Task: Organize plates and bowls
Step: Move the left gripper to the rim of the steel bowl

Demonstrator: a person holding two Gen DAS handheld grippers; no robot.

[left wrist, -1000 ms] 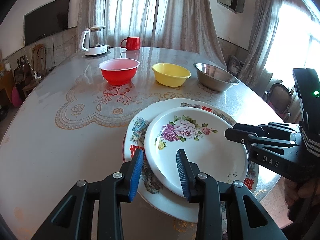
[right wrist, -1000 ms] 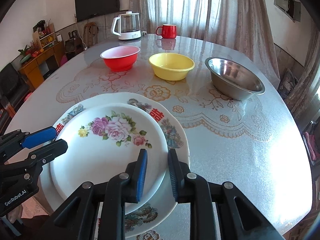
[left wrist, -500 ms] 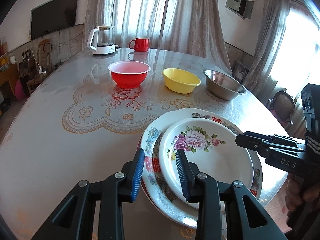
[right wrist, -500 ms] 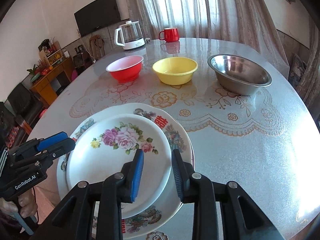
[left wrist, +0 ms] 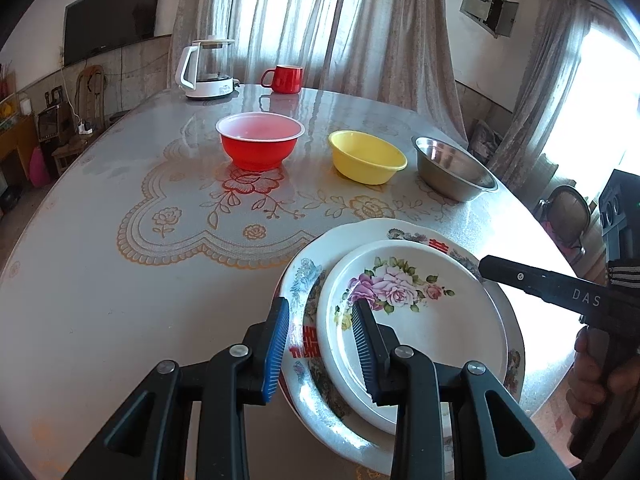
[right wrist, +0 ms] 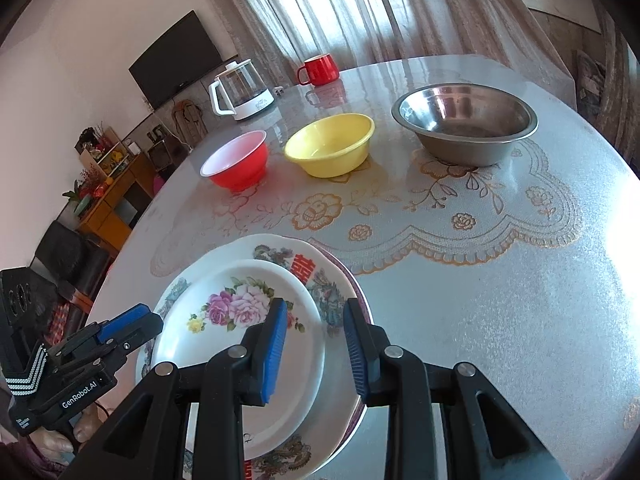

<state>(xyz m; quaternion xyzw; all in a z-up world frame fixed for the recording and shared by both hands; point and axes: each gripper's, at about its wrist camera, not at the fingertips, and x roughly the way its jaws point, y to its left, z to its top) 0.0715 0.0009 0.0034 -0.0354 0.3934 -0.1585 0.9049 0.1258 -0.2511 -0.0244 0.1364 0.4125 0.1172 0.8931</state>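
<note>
I am viewing a round bench (left wrist: 100,280) with a floral printed cover. Two plates are sitting stacked at its near edge: a smaller rose plate (left wrist: 416,320) is lying on a larger plate with red characters (left wrist: 308,344), offset toward one side of it.

My left gripper (left wrist: 320,344) is hovering at the stack's left rim. Its fingers (left wrist: 276,344) are standing released, one on each side of the rims, and I am seeing nothing clamped between them. My right gripper (right wrist: 316,348) is hovering at the opposite rim. Its fingers (right wrist: 274,350) are likewise spread and empty, the left one over the rose plate, the right one over the bench beside the larger plate. Whether any pad is touching china I cannot tell.

Farther back, three bowls are standing in a row, apart from one another: a red bowl (left wrist: 260,144), a yellow bowl (left wrist: 366,156) and a steel bowl (left wrist: 454,174). Behind them, near the far edge, a glass kettle (left wrist: 206,68) and a red mug (left wrist: 284,79) are standing.
</note>
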